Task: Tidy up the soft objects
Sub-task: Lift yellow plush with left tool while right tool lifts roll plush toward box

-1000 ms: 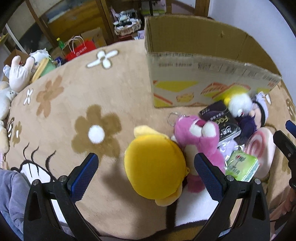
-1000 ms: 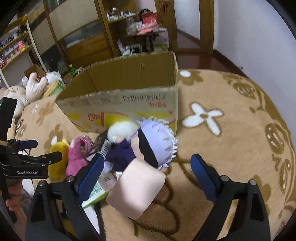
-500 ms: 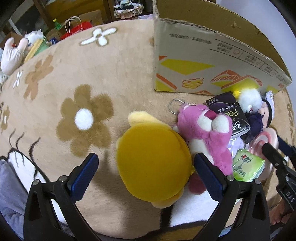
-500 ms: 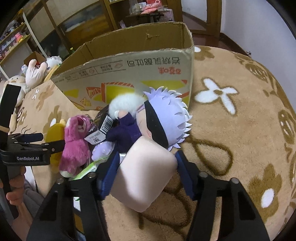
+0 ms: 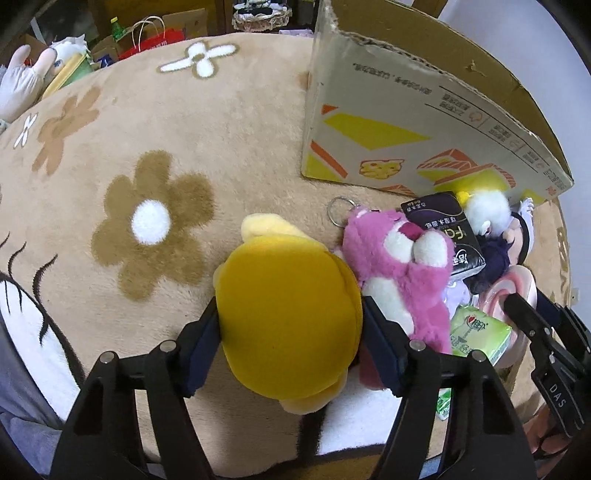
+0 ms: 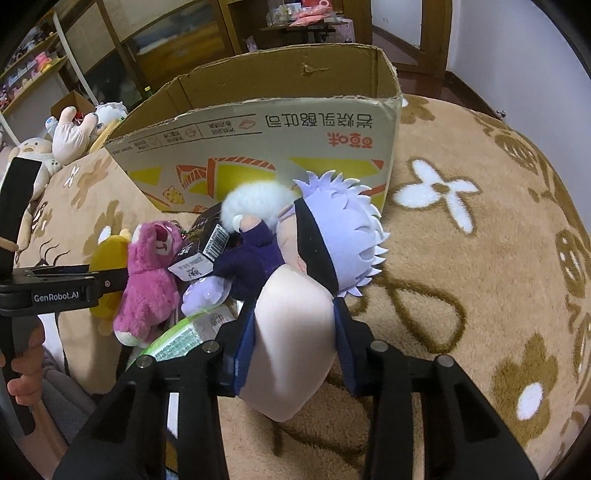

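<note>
The left gripper (image 5: 290, 334) is closing, its blue pads pressing both sides of the yellow plush (image 5: 288, 325) on the flowered rug (image 5: 155, 155). Just right of it lies the pink bear (image 5: 399, 269), with the cardboard box (image 5: 424, 122) beyond. Farther right, the right gripper (image 6: 295, 345) is closing too, squeezing the pale pink plush (image 6: 293, 343) between its pads, the white-haired doll (image 6: 332, 240) just ahead.

Tan flower-print rug (image 5: 155, 122) underneath. Red paper bag (image 5: 159, 37) and green bottle (image 5: 116, 33) beyond rug's far edge. Wooden shelving (image 6: 155, 40) at back, white wall (image 6: 517, 48) right.
</note>
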`<state>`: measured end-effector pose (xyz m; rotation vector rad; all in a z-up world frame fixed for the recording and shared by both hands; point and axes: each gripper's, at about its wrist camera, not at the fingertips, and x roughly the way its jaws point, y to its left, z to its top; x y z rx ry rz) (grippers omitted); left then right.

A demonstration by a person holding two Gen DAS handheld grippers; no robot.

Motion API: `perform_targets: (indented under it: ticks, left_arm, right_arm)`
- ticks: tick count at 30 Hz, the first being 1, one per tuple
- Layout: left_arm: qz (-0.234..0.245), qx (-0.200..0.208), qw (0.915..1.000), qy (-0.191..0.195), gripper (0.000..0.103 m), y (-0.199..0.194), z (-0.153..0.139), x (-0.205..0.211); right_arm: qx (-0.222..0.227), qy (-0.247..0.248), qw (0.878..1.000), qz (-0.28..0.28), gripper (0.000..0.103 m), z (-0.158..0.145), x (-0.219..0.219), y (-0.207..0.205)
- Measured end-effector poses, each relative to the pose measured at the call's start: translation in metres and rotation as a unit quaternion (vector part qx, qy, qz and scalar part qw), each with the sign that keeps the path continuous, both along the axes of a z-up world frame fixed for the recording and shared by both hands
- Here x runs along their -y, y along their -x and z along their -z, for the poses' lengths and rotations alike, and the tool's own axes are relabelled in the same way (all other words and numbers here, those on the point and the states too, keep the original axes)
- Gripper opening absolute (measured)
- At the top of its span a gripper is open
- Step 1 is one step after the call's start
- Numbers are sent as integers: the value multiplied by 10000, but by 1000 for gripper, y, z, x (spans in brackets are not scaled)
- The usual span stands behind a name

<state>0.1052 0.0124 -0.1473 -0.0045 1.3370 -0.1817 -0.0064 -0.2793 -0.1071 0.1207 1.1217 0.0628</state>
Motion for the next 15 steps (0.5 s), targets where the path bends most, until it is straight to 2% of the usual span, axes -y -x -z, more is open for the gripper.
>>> perform_targets:
  ticks: [6, 15]
  left_arm:
    - [29, 359, 9993, -95, 70, 10, -17, 3]
    - [80, 734, 9972, -138, 70, 34, -42, 9]
  right_arm:
    - [70, 29, 10000, 40, 41, -4, 3, 3]
    - [339, 411, 9985, 112, 41, -18, 1, 15]
